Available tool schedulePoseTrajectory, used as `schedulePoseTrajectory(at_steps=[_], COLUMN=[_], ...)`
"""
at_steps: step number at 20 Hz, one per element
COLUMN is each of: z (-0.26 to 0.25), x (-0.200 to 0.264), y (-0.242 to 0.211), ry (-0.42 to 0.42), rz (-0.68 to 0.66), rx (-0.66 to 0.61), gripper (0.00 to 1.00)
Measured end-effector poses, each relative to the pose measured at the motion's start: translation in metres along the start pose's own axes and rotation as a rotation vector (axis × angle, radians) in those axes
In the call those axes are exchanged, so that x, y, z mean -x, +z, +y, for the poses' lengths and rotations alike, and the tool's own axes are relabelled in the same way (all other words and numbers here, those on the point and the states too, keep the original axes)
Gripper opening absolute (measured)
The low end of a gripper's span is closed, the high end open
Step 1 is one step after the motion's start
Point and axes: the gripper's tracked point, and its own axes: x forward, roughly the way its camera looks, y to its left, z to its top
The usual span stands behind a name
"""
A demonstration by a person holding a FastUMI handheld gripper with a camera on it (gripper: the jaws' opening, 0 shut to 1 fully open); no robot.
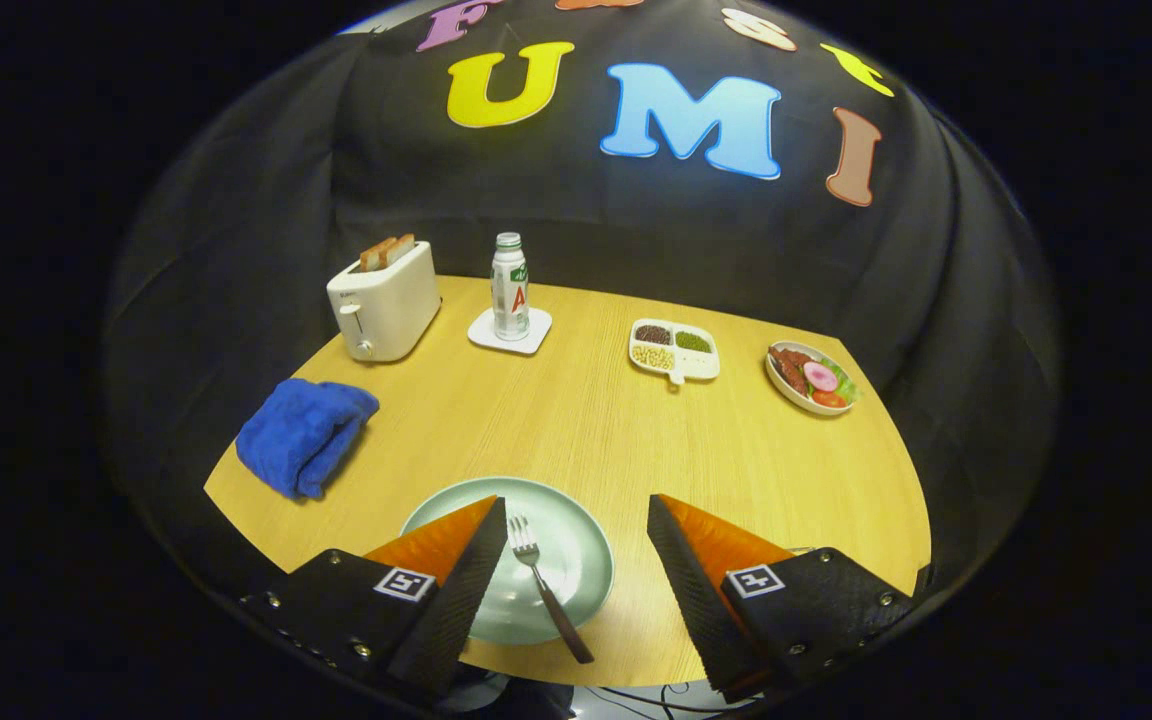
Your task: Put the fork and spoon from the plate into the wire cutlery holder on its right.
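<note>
A pale green plate (576, 540) lies on the wooden table near its front edge, partly under my left finger. A fork (544, 584) rests on the plate, tines pointing away from me, its dark handle reaching over the plate's near rim. My gripper (576, 520) hangs above the plate and stands open. The fork lies between the fingers, close to the left one. A bit of metal wire (804, 550) peeks out behind the right finger; I cannot tell what it belongs to.
A blue cloth (306, 435) lies at the left. Farther back stand a white toaster (386, 300) with bread, a bottle (510, 287) on a white coaster, a divided dish (673, 351) of beans, and a plate of food (810, 378).
</note>
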Motion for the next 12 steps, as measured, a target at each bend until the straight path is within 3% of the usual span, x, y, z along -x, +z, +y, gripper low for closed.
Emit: schedulePoseTrajectory(at_steps=[3,7,12], z=[0.003,0.009,0.016], x=[-0.014,-0.032,-0.044], y=[-0.021,-0.062,-0.090], ry=[0.008,0.048,0.071], rz=[0.072,0.205,0.284], rx=[0.042,0.070,0.123], gripper=[0.91,0.81,0.80])
